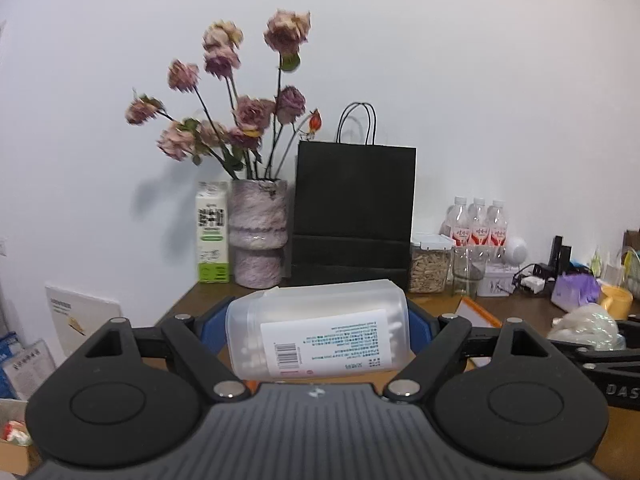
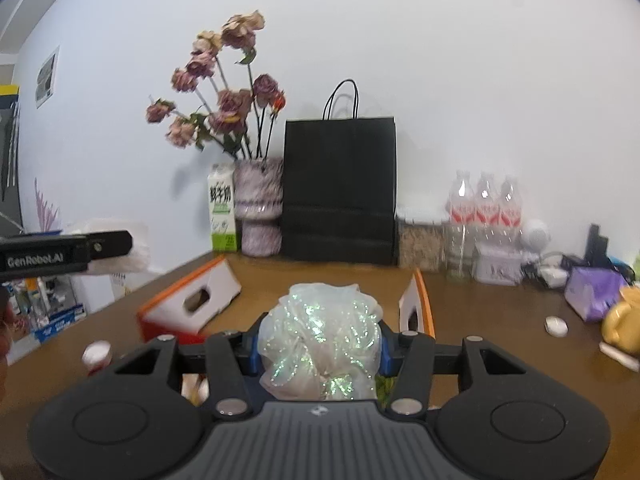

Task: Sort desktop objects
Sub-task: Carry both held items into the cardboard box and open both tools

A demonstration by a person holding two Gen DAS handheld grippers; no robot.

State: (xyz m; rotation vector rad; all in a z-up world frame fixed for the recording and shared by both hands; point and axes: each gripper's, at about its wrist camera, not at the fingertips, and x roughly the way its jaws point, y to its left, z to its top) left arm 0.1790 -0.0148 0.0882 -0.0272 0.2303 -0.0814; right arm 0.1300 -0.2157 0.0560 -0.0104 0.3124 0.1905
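Note:
My left gripper (image 1: 318,330) is shut on a translucent cotton-swab box (image 1: 318,330) with a white label, held on its side above the brown desk (image 1: 520,312). My right gripper (image 2: 319,344) is shut on a glittery white mesh ball (image 2: 319,340), held above the desk (image 2: 340,276). The right gripper with the mesh ball (image 1: 584,322) also shows at the right of the left wrist view. The left gripper's body (image 2: 64,252) shows at the left edge of the right wrist view. An orange-and-white box (image 2: 192,302) lies open on the desk below, its other side (image 2: 416,308) to the right.
At the back wall stand a milk carton (image 1: 212,236), a vase of dried roses (image 1: 260,232), a black paper bag (image 1: 354,208), a jar (image 1: 428,264) and three water bottles (image 1: 478,222). A purple pack (image 2: 592,292), a yellow item (image 2: 624,320) and a small white pebble-shaped thing (image 2: 556,326) lie right.

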